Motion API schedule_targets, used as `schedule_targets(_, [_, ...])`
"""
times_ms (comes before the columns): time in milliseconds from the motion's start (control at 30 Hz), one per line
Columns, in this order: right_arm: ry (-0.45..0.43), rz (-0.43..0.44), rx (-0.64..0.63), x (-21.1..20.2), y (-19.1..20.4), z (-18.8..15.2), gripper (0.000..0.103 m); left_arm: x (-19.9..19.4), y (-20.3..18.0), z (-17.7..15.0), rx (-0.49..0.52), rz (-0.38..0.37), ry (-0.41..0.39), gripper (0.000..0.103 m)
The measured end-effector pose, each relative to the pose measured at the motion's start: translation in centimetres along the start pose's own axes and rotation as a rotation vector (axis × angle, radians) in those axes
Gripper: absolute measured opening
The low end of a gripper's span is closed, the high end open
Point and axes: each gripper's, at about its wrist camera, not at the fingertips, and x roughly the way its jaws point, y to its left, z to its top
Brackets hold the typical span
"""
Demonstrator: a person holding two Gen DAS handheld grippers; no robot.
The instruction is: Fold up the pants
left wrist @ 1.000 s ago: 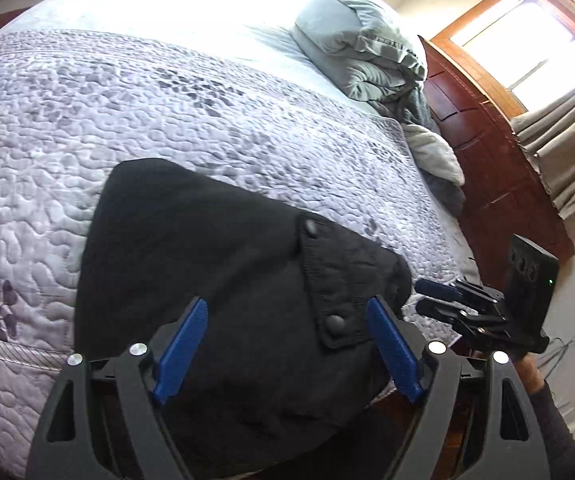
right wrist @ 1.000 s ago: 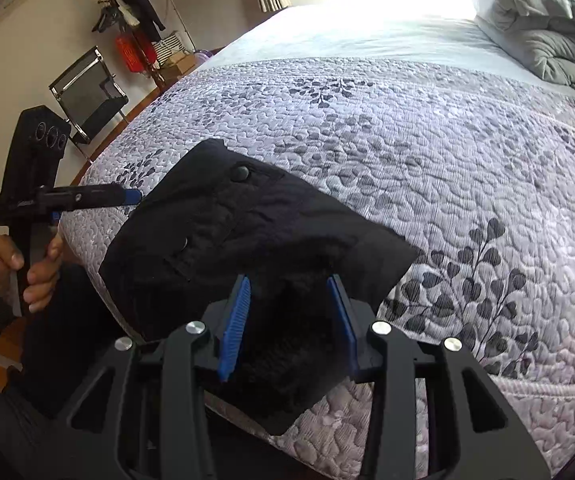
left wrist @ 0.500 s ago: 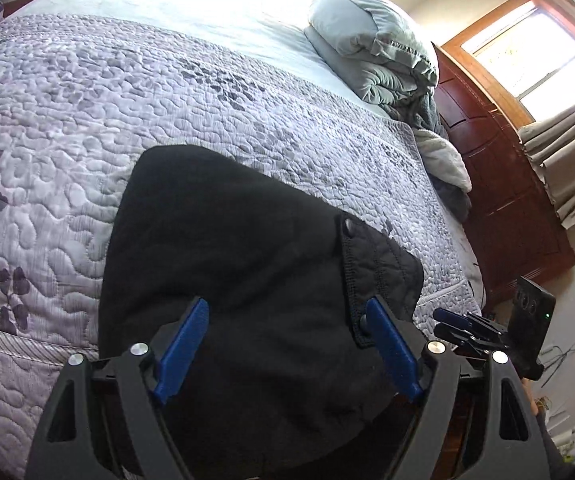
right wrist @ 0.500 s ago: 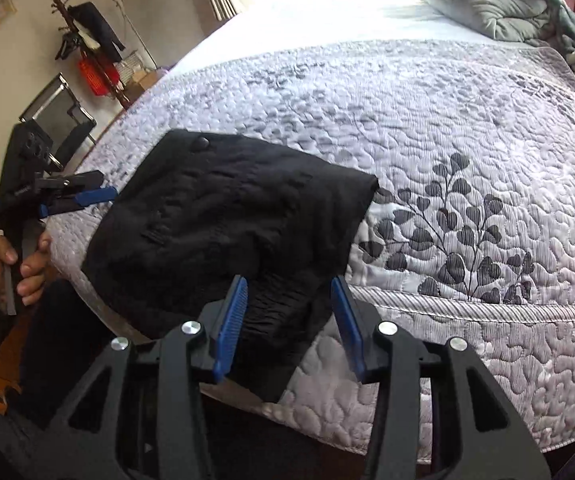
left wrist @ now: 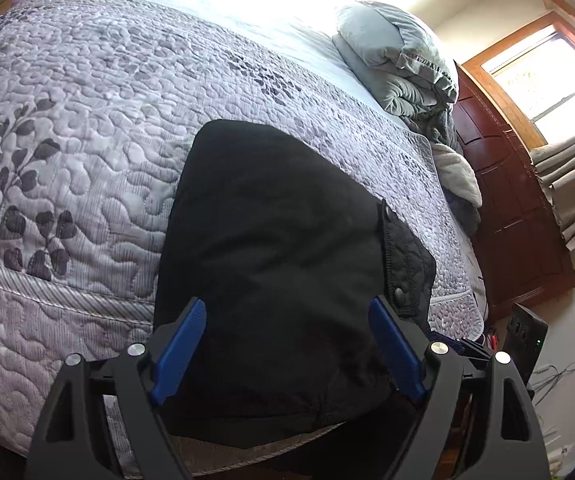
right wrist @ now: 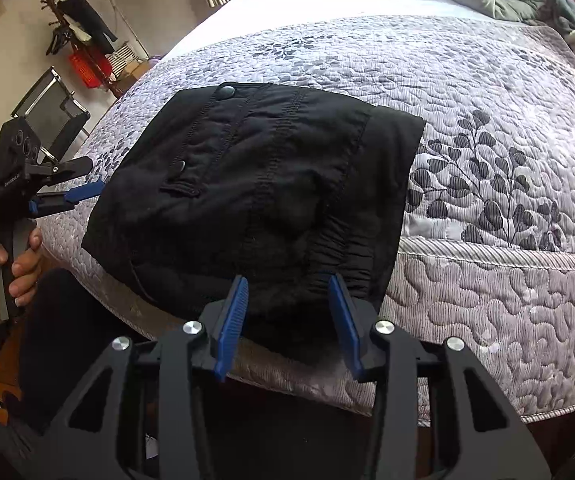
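Both my claws hang open and empty: right gripper (right wrist: 289, 314) just short of the pants (right wrist: 255, 184), nearer than my left gripper (right wrist: 67, 196), which sits off their left side. Those pants lie folded at the quilt's (right wrist: 487, 128) near edge, hem spilling over it, long axis running across me. Beyond, rumpled bedding (left wrist: 403, 60) sits at the far corner.
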Motion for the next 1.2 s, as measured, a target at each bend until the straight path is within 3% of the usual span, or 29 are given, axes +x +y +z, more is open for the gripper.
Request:
schedule_targets(267, [0.047, -0.014, 0.019, 0.5, -0.4, 0.0, 0.039, 0.3, 0.2, -0.1, 0.000, -0.016, 0.013, 0.085])
schedule_targets(467, [-0.105, 0.018, 0.046, -3.1, -0.2, 4.6, 0.049, 0.1, 0.0, -0.4, 0.021, -0.003, 0.029, 0.087])
schedule_targets(633, [-0.098, 0.056, 0.111, 0.4, -2.3, 8.2, 0.049, 0.2, -0.5, -0.4, 0.030, 0.028, 0.037, 0.087])
schedule_targets(833, [-0.004, 0.055, 0.162, 4.4, -4.6, 7.9, 0.040, -0.8, -2.8, 0.4, 0.152, 0.148, 0.023, 0.087])
schedule_targets(900, [-0.014, 0.107, 0.188, 3.5, -5.2, 7.9, 0.048, -1.2, -3.6, 0.8, 0.213, 0.215, 0.023, 0.087])
schedule_targets(967, [-0.050, 0.139, 0.239, 1.6, -5.8, 7.9, 0.082, -1.8, -4.2, 1.2, 0.271, 0.271, 0.018, 0.087])
schedule_targets(1000, [-0.067, 0.141, 0.268, 0.7, -6.3, 7.8, 0.088, -2.0, -4.4, 1.4, 0.298, 0.294, 0.015, 0.087])
schedule_targets(1100, [-0.042, 0.247, 0.378, -0.2, -8.6, 7.4, 0.094, -2.4, -4.6, 2.1, 0.357, 0.340, 0.019, 0.088])
schedule_targets(1200, [0.079, 0.342, 0.509, 1.9, -11.2, 6.4, 0.097, -2.2, -4.1, 2.9, 0.371, 0.340, 0.040, 0.089])
